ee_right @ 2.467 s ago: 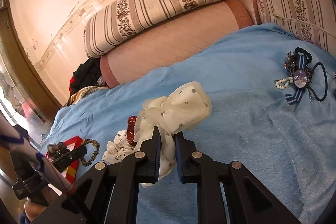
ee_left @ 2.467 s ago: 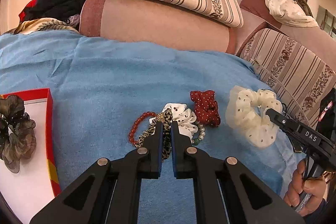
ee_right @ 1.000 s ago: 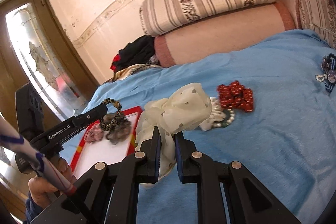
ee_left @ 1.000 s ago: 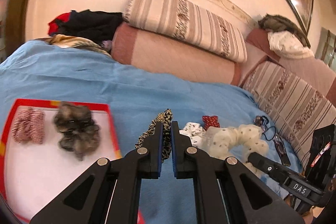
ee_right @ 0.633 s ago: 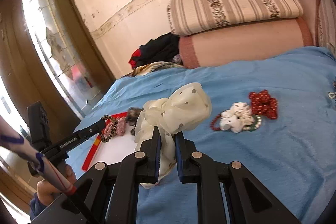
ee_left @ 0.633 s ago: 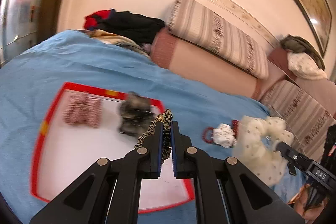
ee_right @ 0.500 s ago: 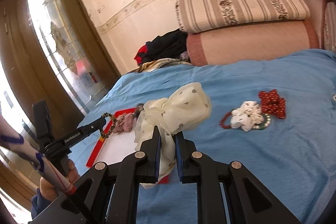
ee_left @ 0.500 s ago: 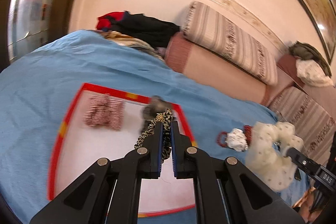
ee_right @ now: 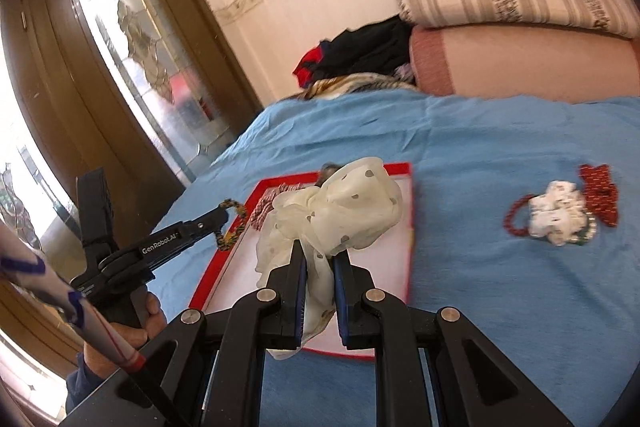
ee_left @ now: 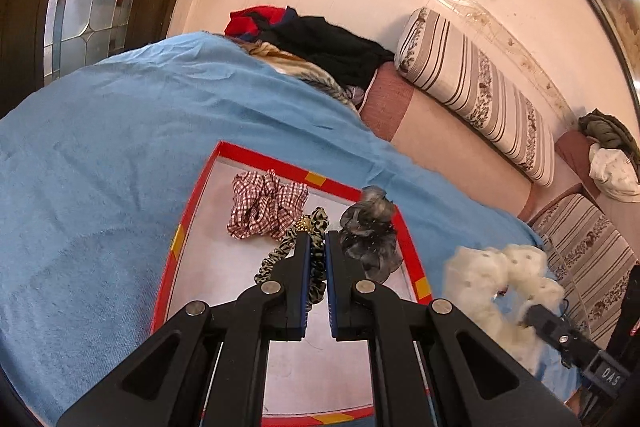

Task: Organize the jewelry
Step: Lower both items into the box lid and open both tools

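1. Left gripper [ee_left: 317,247]: black fingers with blue pads, closed narrow on a leopard-print scrunchie [ee_left: 313,227]. Thin, crinkled fabric loop with a small gold bead cluster at the top; it hangs over the tray.
2. Right gripper [ee_right: 320,259]: same build, clamped on a cream scrunchie [ee_right: 340,211]. Sheer, puffy fabric, grey dots, bunched in loose folds; held above the tray's near part.
3. Tray [ee_left: 188,223]: flat, rectangular, white floor, low red rim with yellow marks. It lies on the blue blanket [ee_left: 100,155], a nubby terry weave.
4. In the tray, two scrunchies: one red-and-white checked scrunchie [ee_left: 266,205], cotton-like and ruffled; one grey scrunchie [ee_left: 370,231], gauzy and crumpled, beside the far right rim. The two lie apart, with the leopard loop between them in the left wrist view.
5. On the blanket, well right of the tray, one cluster: a red bead bracelet [ee_right: 514,217], a white frilled scrunchie [ee_right: 558,213], a red dotted scrunchie [ee_right: 600,193], touching or overlapping. A pale bead string at the cluster's lower edge is too blurred to count.
6. Behind: one striped bolster cushion [ee_left: 476,95] on one pink bolster [ee_left: 440,135]; a heap of dark and red clothes [ee_left: 320,39].
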`<act>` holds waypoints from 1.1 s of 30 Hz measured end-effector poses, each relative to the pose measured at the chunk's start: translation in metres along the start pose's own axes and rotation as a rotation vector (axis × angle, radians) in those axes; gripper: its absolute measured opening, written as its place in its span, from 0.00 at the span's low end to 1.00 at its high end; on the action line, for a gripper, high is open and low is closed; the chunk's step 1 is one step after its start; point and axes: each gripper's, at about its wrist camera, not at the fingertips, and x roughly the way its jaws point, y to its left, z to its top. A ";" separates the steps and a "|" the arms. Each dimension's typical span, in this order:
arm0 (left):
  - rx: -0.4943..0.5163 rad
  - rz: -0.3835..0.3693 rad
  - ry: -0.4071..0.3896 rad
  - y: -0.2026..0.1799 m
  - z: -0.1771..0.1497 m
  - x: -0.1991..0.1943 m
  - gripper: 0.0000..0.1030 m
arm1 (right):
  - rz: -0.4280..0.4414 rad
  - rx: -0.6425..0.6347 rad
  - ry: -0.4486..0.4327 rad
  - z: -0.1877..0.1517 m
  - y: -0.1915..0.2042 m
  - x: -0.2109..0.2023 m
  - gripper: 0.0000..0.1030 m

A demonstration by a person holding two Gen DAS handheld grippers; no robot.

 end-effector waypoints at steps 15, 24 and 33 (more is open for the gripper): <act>0.017 0.110 0.104 -0.002 -0.002 0.050 0.07 | -0.027 -0.004 0.146 -0.006 -0.001 0.089 0.13; 0.012 0.147 0.148 0.001 -0.007 0.065 0.07 | -0.077 0.018 0.201 -0.013 -0.013 0.112 0.14; 0.005 0.152 0.150 0.000 -0.006 0.066 0.08 | -0.083 0.036 0.218 -0.015 -0.020 0.108 0.30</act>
